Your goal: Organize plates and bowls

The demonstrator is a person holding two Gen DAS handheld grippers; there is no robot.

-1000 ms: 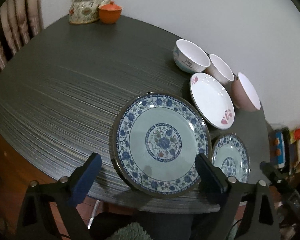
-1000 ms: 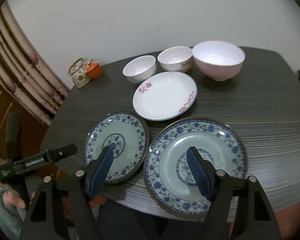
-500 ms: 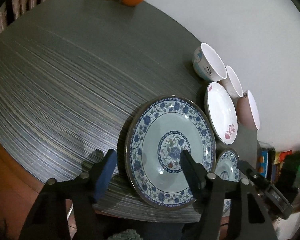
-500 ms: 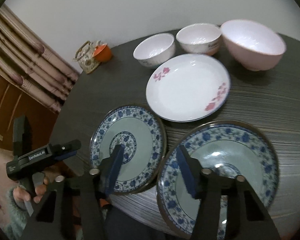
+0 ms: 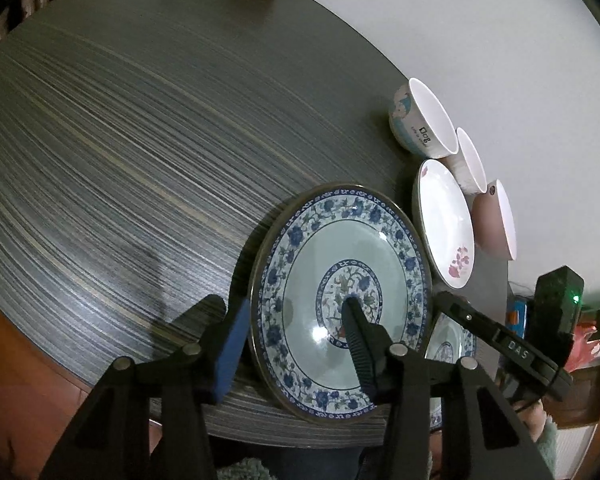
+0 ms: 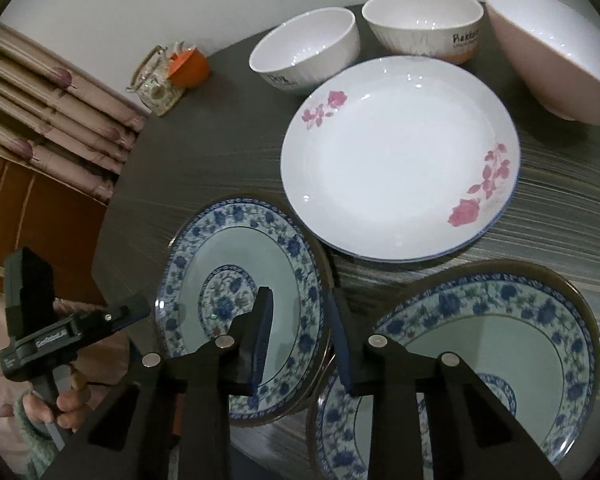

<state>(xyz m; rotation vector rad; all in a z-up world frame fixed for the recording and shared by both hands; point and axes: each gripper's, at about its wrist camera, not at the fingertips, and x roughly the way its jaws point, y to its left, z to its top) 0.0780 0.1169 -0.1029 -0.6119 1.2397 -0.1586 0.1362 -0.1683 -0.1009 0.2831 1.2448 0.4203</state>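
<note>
A large blue-patterned plate (image 5: 340, 256) lies near the table's front edge. My left gripper (image 5: 296, 306) straddles its left rim: one pad is outside the rim, the other finger is over the plate's middle. Its jaws are closing and the pads stand apart from the rim. Beside it lies a small blue-patterned plate (image 6: 228, 264). My right gripper (image 6: 300, 294) straddles that plate's right rim, with its jaws closing and a gap still showing. The large plate (image 6: 500, 340) lies just to the right of it.
Behind the blue plates sit a white plate with pink flowers (image 6: 400, 160), two white bowls (image 6: 304, 48) (image 6: 424, 24) and a pink bowl (image 6: 552, 56). A teapot (image 6: 156, 84) and an orange cup (image 6: 190, 66) stand at the far edge of the dark table (image 5: 140, 140). Curtains hang on the left.
Both grippers have come down and forward onto the plates, and their jaws have narrowed. The left now straddles the large plate's rim and the right the small plate's rim.
</note>
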